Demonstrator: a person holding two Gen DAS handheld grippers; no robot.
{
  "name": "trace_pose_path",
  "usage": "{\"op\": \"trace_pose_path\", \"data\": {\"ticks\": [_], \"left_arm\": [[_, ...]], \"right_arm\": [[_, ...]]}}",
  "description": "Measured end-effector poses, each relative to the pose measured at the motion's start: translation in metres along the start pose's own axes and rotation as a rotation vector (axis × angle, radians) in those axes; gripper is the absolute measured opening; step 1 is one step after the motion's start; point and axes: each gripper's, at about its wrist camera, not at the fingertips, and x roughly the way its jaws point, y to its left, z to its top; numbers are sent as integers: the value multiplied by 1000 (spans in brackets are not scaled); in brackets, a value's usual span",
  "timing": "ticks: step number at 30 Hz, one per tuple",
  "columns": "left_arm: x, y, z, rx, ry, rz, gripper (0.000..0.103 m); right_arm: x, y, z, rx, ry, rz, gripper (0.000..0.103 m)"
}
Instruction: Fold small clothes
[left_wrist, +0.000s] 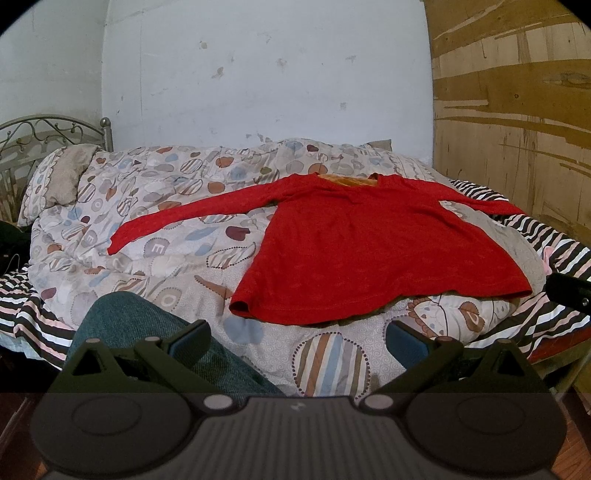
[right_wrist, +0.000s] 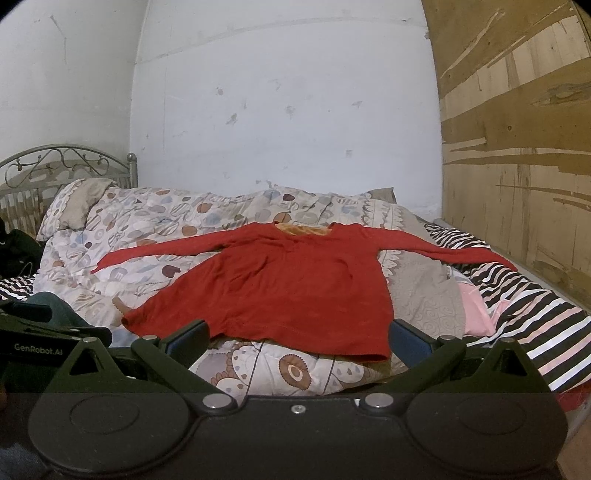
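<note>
A small red long-sleeved top (left_wrist: 369, 243) (right_wrist: 291, 284) lies flat on the patterned quilt, neck away from me, both sleeves spread out to the sides. Its neck opening shows an orange lining (left_wrist: 349, 181). My left gripper (left_wrist: 297, 341) hovers open in front of the hem, a little to its left, with nothing between its fingers. My right gripper (right_wrist: 297, 341) is open too, its blue-padded fingers just short of the hem; the right finger (right_wrist: 408, 341) is near the hem's right corner. The left gripper's body (right_wrist: 44, 339) shows at the left edge of the right wrist view.
The quilt (left_wrist: 166, 206) covers a bed with a striped sheet (left_wrist: 565, 254) at its edges. A pillow (left_wrist: 66, 177) and metal headboard (left_wrist: 33, 136) are at the far left. A plywood wall (left_wrist: 517, 129) stands on the right. A person's jeans-clad leg (left_wrist: 147, 325) is at the near left.
</note>
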Motion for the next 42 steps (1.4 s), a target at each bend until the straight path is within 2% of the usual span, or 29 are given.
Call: {"op": "trace_pose_path", "data": {"ticks": [20,24,29,34,42], "left_arm": [[8,2,0,1,-1,1,103],[3,5,2,-2,-23,-22,103],[3,12,28,-11,-28,-74,103],[4,20,66,18,-88,-23,103],[21,15,121,103,-102,-6,103]], "right_arm": [[-1,2,0,-3,1,5,103],[1,2,1,1,15,1,103],[12,2,24,-23,52,-36,103],[33,1,59,-26,120,-129,103],[58,-13,99,47,158,-120,103]]}}
